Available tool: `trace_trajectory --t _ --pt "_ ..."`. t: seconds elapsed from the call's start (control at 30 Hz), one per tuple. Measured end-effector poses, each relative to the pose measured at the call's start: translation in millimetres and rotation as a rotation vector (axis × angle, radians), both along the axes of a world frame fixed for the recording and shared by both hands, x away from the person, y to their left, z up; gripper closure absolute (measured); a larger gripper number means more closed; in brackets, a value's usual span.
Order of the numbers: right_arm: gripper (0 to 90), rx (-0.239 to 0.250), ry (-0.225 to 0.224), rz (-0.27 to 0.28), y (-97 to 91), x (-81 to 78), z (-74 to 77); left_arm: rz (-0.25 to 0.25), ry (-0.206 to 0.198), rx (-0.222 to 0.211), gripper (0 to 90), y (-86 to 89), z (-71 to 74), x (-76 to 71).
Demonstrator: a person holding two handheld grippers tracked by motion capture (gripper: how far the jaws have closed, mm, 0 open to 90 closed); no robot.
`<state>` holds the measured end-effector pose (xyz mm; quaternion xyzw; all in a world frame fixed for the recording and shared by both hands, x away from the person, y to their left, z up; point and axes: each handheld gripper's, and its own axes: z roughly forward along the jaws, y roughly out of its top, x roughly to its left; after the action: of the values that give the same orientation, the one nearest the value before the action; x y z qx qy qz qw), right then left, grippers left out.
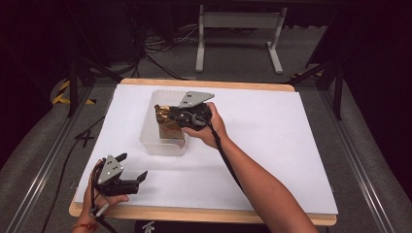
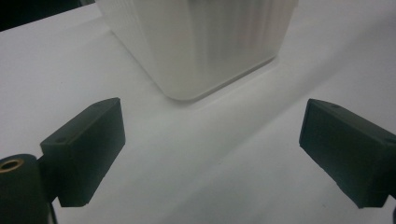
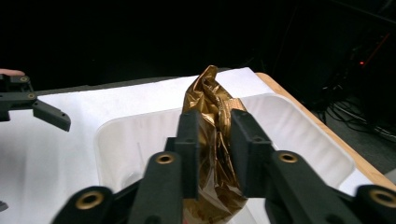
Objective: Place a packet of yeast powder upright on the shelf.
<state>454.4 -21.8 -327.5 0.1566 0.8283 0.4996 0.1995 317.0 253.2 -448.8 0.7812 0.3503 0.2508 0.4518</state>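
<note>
A crumpled gold foil bag [image 1: 163, 119] [image 3: 210, 93] stands upright in a translucent white tub [image 1: 163, 145] [image 3: 303, 112] at the white table's middle left. My right gripper [image 1: 168, 116] [image 3: 215, 122] reaches into the tub from the right. Its jaws stand a little apart on either side of the bag's top, with the foil loose between them. My left gripper [image 1: 133, 165] [image 2: 210, 135] rests near the front left corner, open wide and holding nothing. It points at the tub's near corner [image 2: 201, 51].
A white sheet [image 1: 272, 145] covers the wooden tabletop, whose edge [image 1: 204, 216] shows at the front. Behind the table stand a white metal frame [image 1: 238, 22] and cables on the grey floor. Dark stands flank both sides.
</note>
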Motion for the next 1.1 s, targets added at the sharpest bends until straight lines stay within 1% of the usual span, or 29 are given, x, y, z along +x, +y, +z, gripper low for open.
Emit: trace_trajectory --t 0.13,0.17,0.2,0.27,0.3,0.5,0.57,0.63,0.67,0.73,0.8,0.9,0.93,1.0,1.07,1.1 --pt "65.4 0.003 -0.004 0.001 -2.9 -2.0 2.8 -0.004 -0.004 0.004 7.7 -1.0 0.1 0.6" --pt "63.0 0.006 -0.001 0.01 -4.0 -2.3 3.4 -0.006 -0.003 0.001 7.7 -1.2 0.1 0.7" --pt "60.3 0.005 -0.007 0.015 -5.5 -3.1 4.4 -0.008 -0.001 -0.003 7.7 -1.2 0.1 0.8" --pt "57.9 -0.006 -0.009 0.013 -7.9 -4.4 5.5 -0.006 0.0 0.007 7.7 -1.5 -0.3 1.4" --pt "56.9 -0.014 -0.016 0.01 -9.4 -5.1 6.1 -0.005 0.002 0.008 7.7 -1.7 -0.5 1.8" --pt "54.7 -0.027 -0.016 0.001 -17.3 -7.8 8.6 -0.004 0.003 0.007 7.7 -1.0 -0.7 2.3" --pt "51.9 -0.047 -0.026 -0.004 -25.1 -11.5 10.4 -0.002 0.001 0.013 7.7 0.8 -0.6 2.1" --pt "50.9 -0.051 -0.027 -0.005 -27.6 -12.8 11.2 0.004 0.0 0.011 7.7 1.2 -0.7 1.8" --pt "48.7 -0.05 -0.033 -0.012 -30.9 -14.5 12.3 0.007 -0.004 0.013 7.7 1.6 -0.6 1.5" --pt "45.4 -0.059 -0.031 -0.013 -37.2 -17.0 14.3 0.017 -0.011 0.018 7.9 2.8 0.0 0.6" --pt "42.5 -0.064 -0.034 -0.03 -44.4 -18.9 16.8 0.03 -0.015 0.016 8.5 4.3 0.3 -0.2" --pt "41.6 -0.061 -0.046 -0.059 -55.6 -21.0 18.9 0.041 -0.021 0.011 8.5 5.6 1.0 -0.8" --pt "41.3 -0.061 -0.044 -0.057 -60.5 -21.4 19.4 0.041 -0.021 0.011 8.7 5.6 1.0 -0.8" --pt "40.8 -0.069 -0.055 -0.073 -67.0 -22.2 19.5 0.043 -0.021 0.012 8.7 5.4 1.0 -0.7" --pt "40.0 -0.072 -0.044 -0.072 -74.6 -22.4 19.0 0.039 -0.019 0.02 8.7 4.9 0.9 -0.5" --pt "39.6 -0.075 -0.046 -0.08 -78.2 -23.2 18.5 0.039 -0.02 0.022 8.7 4.4 0.8 -0.4"
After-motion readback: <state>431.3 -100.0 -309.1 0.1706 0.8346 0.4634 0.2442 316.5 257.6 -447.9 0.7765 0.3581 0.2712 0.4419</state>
